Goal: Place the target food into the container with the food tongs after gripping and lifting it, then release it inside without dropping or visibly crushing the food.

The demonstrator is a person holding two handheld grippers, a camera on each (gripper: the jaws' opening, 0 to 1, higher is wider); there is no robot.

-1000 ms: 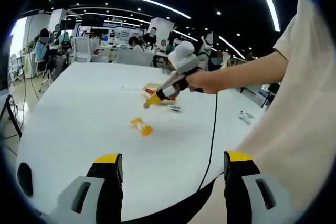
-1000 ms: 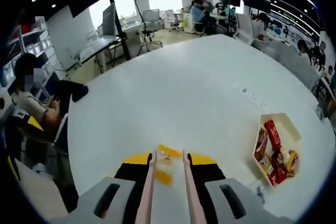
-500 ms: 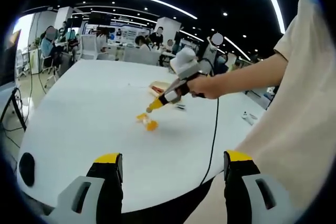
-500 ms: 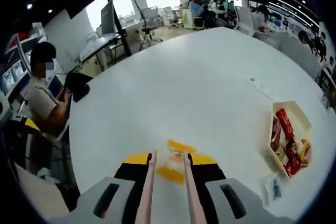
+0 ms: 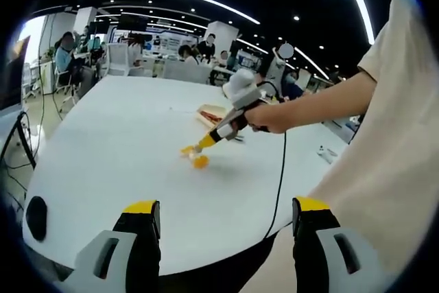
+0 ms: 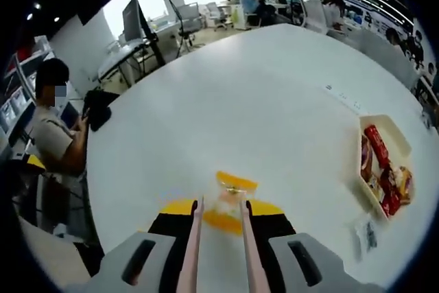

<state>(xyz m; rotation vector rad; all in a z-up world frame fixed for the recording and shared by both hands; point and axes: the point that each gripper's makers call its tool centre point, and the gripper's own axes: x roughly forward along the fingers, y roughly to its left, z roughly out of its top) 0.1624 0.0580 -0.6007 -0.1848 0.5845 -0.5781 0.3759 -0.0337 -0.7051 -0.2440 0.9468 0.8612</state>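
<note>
A yellow-orange wrapped food packet [image 6: 228, 197] lies on the white table [image 6: 274, 101], between the tips of the pink food tongs [image 6: 192, 245]. My right gripper [image 6: 221, 209] is shut on the tongs. In the left gripper view, a hand holds the right gripper [image 5: 209, 138] slanting down, its tip touching the packet [image 5: 199, 161]. I cannot tell whether the packet is off the table. A beige container [image 6: 398, 138] with red and orange snacks sits to the right, and also shows past the packet [image 5: 209, 111]. My left gripper [image 5: 226, 205] hangs open near the table's front edge, holding nothing.
A small clear packet [image 6: 363, 238] lies beside the container. A black object [image 5: 36, 216] sits at the table's left edge. The right gripper's cable [image 5: 280, 176] hangs over the table. A person sits by the table's left side [image 6: 58, 135]; desks and chairs stand beyond.
The right gripper has come down and nearer to the packet, so the tong tips now touch it. Both views have shifted with the hands. The left gripper stays open.
</note>
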